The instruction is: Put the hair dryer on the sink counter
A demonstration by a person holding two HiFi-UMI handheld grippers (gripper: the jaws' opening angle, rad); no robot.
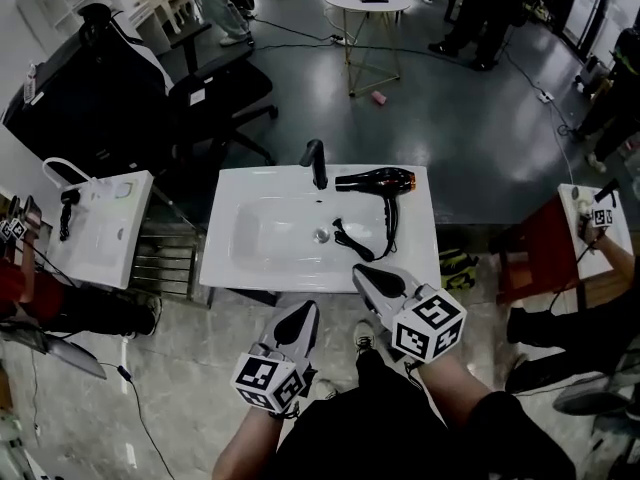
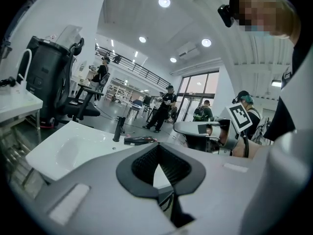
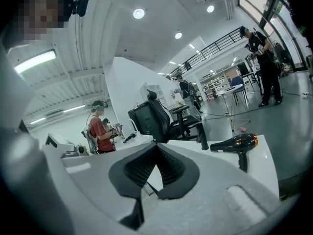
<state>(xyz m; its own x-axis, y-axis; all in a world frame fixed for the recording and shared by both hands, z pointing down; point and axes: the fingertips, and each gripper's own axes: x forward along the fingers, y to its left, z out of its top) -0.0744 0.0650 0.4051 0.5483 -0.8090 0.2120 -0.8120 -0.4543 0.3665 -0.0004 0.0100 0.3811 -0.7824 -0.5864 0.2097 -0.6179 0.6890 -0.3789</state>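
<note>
The black hair dryer (image 1: 378, 180) with an orange rear lies on the right back part of the white sink counter (image 1: 250, 183), handle toward me, and its cord (image 1: 352, 238) coils by the basin drain. The dryer also shows in the left gripper view (image 2: 139, 140) and the right gripper view (image 3: 234, 143). My left gripper (image 1: 303, 314) hovers just off the counter's front edge, shut and empty (image 2: 157, 163). My right gripper (image 1: 368, 276) is over the front right rim, apart from the dryer, shut on nothing (image 3: 156, 160).
A black faucet (image 1: 316, 163) stands at the back of the basin. A second white sink unit (image 1: 100, 228) with another dark dryer (image 1: 67, 208) is at the left. A black office chair (image 1: 215, 88) and a round table (image 1: 367, 0) stand beyond. People stand around.
</note>
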